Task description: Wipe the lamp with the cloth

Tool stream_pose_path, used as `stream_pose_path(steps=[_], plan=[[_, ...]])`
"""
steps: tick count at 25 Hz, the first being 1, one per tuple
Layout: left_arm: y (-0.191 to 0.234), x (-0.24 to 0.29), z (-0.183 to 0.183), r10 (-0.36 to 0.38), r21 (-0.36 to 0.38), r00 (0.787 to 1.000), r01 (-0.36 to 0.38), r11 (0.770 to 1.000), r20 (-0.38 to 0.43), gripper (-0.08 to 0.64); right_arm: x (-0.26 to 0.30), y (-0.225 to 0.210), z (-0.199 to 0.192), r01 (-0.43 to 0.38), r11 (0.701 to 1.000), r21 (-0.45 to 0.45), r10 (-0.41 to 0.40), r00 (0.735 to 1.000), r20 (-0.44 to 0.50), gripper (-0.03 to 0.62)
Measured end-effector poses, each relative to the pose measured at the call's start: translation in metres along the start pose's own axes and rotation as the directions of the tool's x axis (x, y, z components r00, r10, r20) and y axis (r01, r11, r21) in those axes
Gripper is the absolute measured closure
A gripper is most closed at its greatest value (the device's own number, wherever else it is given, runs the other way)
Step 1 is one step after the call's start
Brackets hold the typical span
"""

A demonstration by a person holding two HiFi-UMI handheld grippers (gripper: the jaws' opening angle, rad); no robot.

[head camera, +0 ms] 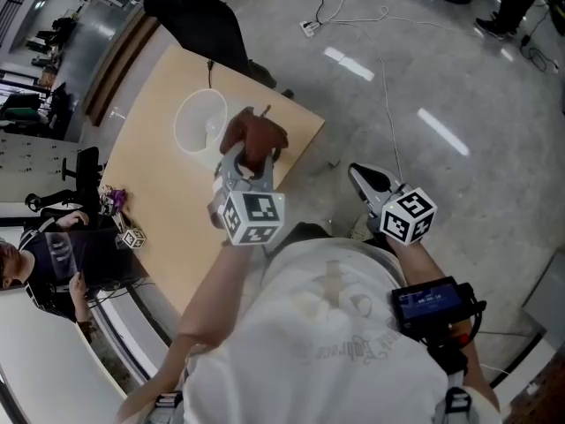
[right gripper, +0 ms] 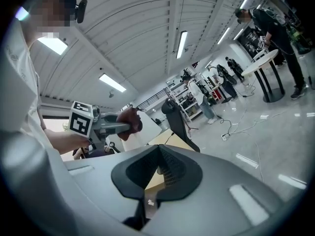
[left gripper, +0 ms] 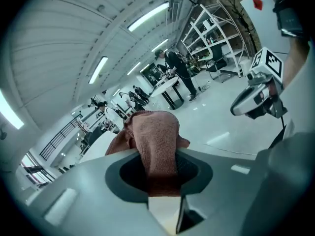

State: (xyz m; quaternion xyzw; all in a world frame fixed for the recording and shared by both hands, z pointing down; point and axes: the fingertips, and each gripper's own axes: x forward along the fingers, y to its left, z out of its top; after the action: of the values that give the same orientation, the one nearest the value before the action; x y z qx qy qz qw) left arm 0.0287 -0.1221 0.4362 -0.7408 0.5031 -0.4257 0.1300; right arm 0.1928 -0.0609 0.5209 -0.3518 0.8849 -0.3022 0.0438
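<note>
A white lamp shade (head camera: 199,123) stands on the light wooden table (head camera: 172,210). My left gripper (head camera: 250,162) hangs over the table just right of the shade, shut on a bunched brown cloth (head camera: 256,136). In the left gripper view the cloth (left gripper: 153,132) fills the gap between the jaws of that gripper (left gripper: 158,154). My right gripper (head camera: 366,182) is off the table's right edge, over the floor, shut with nothing in it. In its own view, beyond my right gripper (right gripper: 160,154), the left gripper's cloth (right gripper: 129,122) shows in front of the lamp shade (right gripper: 143,130).
A black office chair (head camera: 199,16) stands at the table's far end. A small marker cube (head camera: 132,237) and purple flowers (head camera: 113,200) lie near the table's left edge, where a seated person (head camera: 53,259) is. Cables and a power strip (head camera: 309,27) lie on the floor.
</note>
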Motion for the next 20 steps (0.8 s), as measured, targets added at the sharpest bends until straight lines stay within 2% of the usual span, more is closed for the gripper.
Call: stream_pose_path(steps=[4, 7, 10, 13, 15, 17, 19, 20], plan=[[-0.037, 0.015, -0.035, -0.095, 0.005, 0.993, 0.095, 0.995, -0.065, 0.439, -0.004, -0.003, -0.008, 0.016, 1.0, 0.015, -0.016, 1.0, -0.003, 0.581], [-0.055, 0.015, -0.04, -0.155, -0.042, 0.987, 0.153, 0.987, -0.049, 0.437, -0.005, -0.003, -0.014, 0.018, 1.0, 0.018, -0.018, 1.0, -0.014, 0.58], [-0.044, -0.003, -0.001, -0.124, -0.065, 0.991, 0.127, 0.99, 0.044, 0.437, -0.011, -0.006, -0.009, 0.017, 1.0, 0.005, -0.017, 1.0, -0.021, 0.58], [-0.015, -0.028, 0.05, -0.111, -0.071, 0.984, 0.122, 0.99, 0.139, 0.437, -0.016, -0.008, -0.001, 0.01, 1.0, -0.006, -0.011, 1.0, -0.023, 0.58], [0.01, -0.044, 0.075, -0.125, -0.034, 0.977, 0.132, 0.991, 0.174, 0.437, -0.015, -0.005, 0.003, 0.0, 1.0, -0.01, 0.0, 1.0, -0.018, 0.581], [0.032, -0.055, 0.087, -0.157, 0.037, 0.974, 0.153, 0.987, 0.164, 0.437, -0.014, -0.002, 0.004, -0.012, 1.0, -0.009, 0.012, 1.0, -0.011, 0.58], [0.046, -0.058, 0.089, -0.21, 0.13, 0.97, 0.195, 0.972, 0.118, 0.437, -0.012, 0.001, 0.002, -0.026, 1.0, -0.005, 0.026, 1.0, -0.007, 0.58], [0.051, -0.058, 0.088, -0.246, 0.185, 0.966, 0.228, 0.956, 0.084, 0.436, -0.012, 0.003, 0.001, -0.031, 1.0, -0.004, 0.031, 1.0, -0.006, 0.58]])
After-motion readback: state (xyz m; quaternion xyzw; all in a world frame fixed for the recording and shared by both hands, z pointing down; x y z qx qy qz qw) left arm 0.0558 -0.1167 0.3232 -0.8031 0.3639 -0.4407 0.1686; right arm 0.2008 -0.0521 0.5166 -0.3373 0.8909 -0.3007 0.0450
